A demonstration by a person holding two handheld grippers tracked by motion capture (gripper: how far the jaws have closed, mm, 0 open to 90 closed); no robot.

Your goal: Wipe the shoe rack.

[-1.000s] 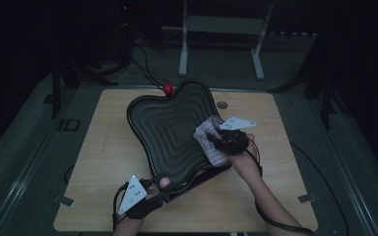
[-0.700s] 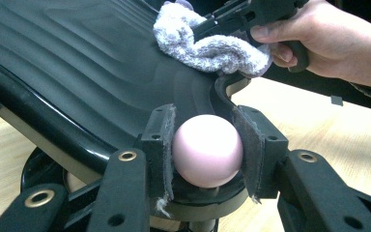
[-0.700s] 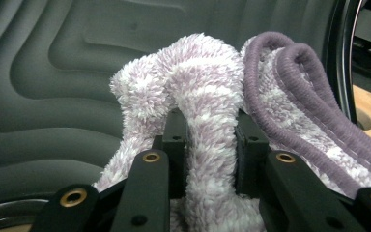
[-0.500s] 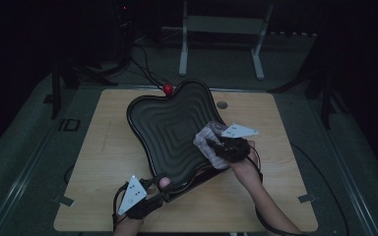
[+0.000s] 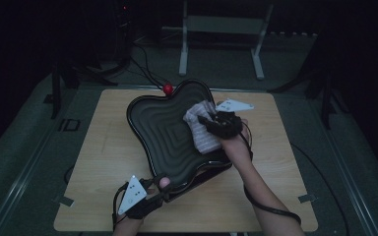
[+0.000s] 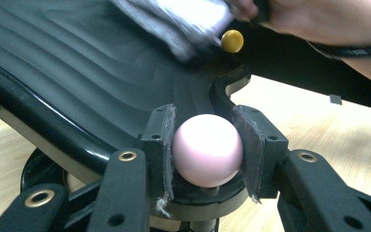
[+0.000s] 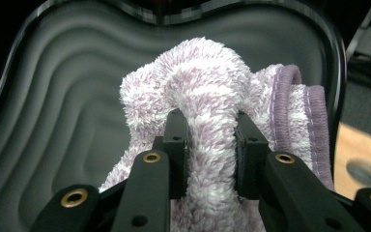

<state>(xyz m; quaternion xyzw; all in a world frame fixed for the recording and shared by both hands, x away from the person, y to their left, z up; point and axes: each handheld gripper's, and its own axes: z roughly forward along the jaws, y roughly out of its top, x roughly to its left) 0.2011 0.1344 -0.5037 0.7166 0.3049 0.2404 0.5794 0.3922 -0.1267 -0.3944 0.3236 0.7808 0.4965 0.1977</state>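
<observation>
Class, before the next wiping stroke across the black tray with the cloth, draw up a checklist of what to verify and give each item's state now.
1. Right gripper shut on the cloth: ok, the pile bunches between its fingers.
2. Left gripper shut on the pink knob at the tray's edge: ok.
3. Cloth lies on the tray, inside its rim: ok.
4. Tray rests on the table: ok.
5. Dirt left in the ridges: cannot tell, too dark.
</observation>
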